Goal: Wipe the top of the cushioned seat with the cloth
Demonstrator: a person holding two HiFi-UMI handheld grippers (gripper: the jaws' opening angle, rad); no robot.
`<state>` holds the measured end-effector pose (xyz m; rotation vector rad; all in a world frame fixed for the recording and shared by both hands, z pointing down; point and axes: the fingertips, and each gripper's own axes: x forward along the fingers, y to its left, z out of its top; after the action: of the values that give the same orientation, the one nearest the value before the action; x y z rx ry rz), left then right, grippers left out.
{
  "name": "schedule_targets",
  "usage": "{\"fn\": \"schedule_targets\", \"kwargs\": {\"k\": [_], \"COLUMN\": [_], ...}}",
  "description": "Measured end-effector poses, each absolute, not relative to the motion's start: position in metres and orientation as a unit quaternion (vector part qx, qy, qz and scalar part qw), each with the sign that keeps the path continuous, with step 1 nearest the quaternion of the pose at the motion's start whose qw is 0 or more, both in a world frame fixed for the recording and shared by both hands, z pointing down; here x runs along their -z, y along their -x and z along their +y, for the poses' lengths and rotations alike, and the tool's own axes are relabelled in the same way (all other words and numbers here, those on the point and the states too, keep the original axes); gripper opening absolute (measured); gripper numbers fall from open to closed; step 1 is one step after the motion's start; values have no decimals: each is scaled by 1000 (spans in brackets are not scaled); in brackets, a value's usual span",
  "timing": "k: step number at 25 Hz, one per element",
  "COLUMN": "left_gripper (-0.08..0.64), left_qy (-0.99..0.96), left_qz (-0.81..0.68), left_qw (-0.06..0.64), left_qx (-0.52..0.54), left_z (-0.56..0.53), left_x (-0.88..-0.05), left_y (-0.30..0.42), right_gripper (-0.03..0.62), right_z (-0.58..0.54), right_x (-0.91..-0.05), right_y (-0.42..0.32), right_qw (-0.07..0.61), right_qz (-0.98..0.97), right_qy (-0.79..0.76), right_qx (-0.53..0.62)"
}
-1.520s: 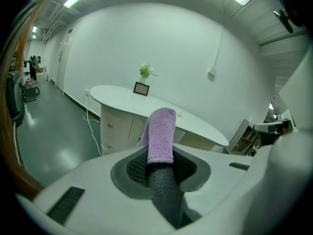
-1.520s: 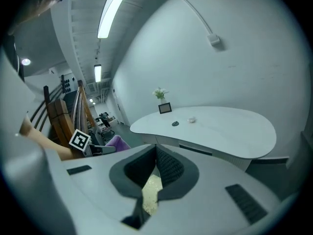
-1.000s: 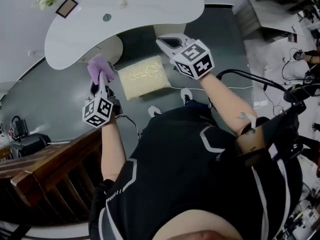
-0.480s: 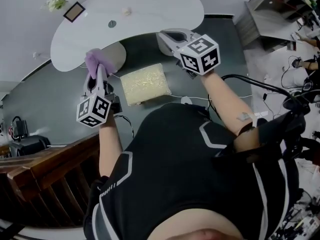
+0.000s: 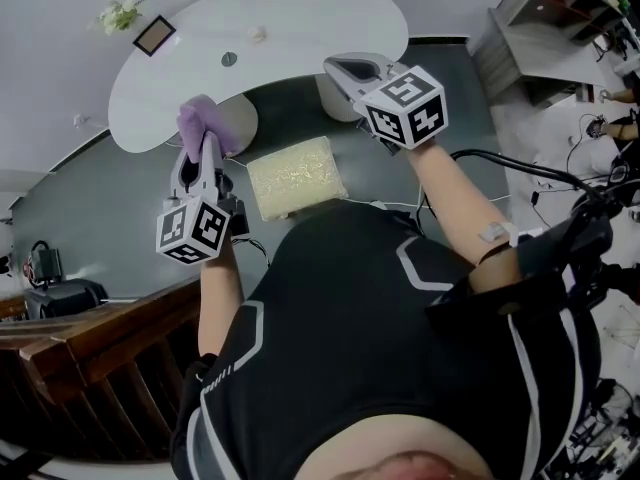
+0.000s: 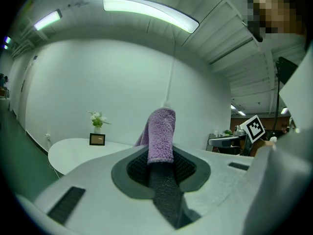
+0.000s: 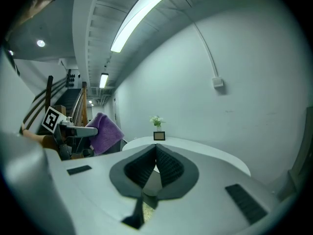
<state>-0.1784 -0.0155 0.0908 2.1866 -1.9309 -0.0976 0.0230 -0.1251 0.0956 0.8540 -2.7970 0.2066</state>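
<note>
The cushioned seat (image 5: 295, 176), a pale yellow square pad, stands on the dark floor in front of the person in the head view. My left gripper (image 5: 203, 140) is raised to the seat's left and is shut on a purple cloth (image 5: 203, 121), whose folded end sticks up past the jaws (image 6: 160, 133). The right gripper (image 5: 352, 68) is held up beyond the seat's right corner, jaws shut with nothing between them (image 7: 155, 148). From the right gripper view the cloth (image 7: 105, 132) shows at the left. Both grippers are well above the seat.
A white curved table (image 5: 260, 38) lies beyond the seat, with a small framed picture (image 5: 156, 35) and a plant (image 5: 120, 13) at its left end. A wooden railing (image 5: 90, 348) runs along the lower left. Shelving (image 5: 560, 18) stands at the upper right.
Both grippers have lifted a little and the view has tilted, so the seat sits lower and nearer the person's body. The cloth stays clamped in the left gripper.
</note>
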Motion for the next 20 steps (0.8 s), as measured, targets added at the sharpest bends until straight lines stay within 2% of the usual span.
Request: {"fn": "schedule_targets", "kwargs": {"k": [20], "left_gripper": [74], "left_qy": [-741], "left_qz": [-663], "left_qw": [99], "left_qx": [38], "left_z": [-26], "left_x": [-76], "left_y": [176], "right_gripper": [5], "right_z": [-138], "right_x": [-90], "right_y": [-25], "right_qw": [115], "right_qz": [-945], "right_qy": [-302], "right_qx": [-54]}}
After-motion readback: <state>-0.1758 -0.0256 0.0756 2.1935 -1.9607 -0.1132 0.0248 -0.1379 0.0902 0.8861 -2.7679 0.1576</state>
